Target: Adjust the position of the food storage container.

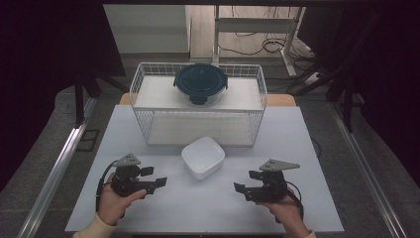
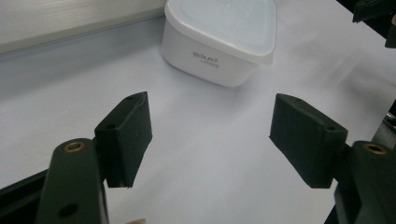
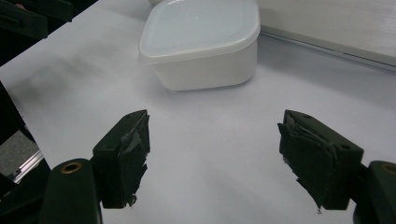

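Two grippers sit low over the near half of the white table point(image 1: 297, 148), one in each of the person's hands. The left gripper point(image 1: 157, 176) points toward the middle of the table, its jaws spread wide with only bare tabletop between them, as the left gripper view confirms. The right gripper point(image 1: 243, 181) faces inward from the other side, jaws likewise spread and pinching nothing; in the right gripper view its pads point(image 3: 130, 154) look frayed and torn at the edges.

Between the two grippers and a little farther from the person stands the white lidded container point(image 1: 202, 157), squarish with rounded corners, resting flat on the table and apart from both sets of jaws. In the left gripper view the container point(image 2: 219, 39) shows small dark print on its side wall.

Just behind it stands a white wire basket point(image 1: 148, 79) with two shelf levels. On the upper level sits a round glass bowl with a dark blue clip-on lid point(image 1: 200, 79)
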`<control>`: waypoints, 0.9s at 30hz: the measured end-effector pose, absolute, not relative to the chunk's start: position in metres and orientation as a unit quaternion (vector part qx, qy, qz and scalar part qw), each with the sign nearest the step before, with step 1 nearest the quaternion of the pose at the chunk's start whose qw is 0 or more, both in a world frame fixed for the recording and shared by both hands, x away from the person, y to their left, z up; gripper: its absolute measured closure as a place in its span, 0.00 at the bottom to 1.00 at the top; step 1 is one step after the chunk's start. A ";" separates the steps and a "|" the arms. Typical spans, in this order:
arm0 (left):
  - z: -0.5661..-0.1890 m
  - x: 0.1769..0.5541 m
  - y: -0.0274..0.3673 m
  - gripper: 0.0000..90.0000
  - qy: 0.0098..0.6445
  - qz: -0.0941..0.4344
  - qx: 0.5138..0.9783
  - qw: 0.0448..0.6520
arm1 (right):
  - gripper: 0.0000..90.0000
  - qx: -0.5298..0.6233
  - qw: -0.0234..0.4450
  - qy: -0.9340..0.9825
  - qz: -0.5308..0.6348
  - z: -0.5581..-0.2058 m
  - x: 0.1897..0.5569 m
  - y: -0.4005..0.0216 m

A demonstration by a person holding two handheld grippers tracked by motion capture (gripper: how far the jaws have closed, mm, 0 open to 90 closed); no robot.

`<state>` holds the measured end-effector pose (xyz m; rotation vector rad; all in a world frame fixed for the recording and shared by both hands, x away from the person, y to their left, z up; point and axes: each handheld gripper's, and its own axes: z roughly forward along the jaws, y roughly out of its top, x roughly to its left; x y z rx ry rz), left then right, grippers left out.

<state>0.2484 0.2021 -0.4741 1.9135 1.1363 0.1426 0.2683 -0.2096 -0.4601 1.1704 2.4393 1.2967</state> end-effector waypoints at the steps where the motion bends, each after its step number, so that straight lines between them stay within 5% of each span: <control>1: -0.474 0.249 0.202 0.32 0.458 0.057 0.770 0.440 | 0.27 0.390 0.071 0.811 0.431 -0.460 0.268 -0.210; 19: -0.462 0.262 0.195 0.34 0.454 0.065 0.772 0.440 | 0.27 0.400 0.070 0.808 0.426 -0.461 0.272 -0.216; 27: -0.442 0.292 0.182 0.45 0.441 0.084 0.781 0.435 | 0.27 0.407 0.071 0.805 0.426 -0.460 0.273 -0.220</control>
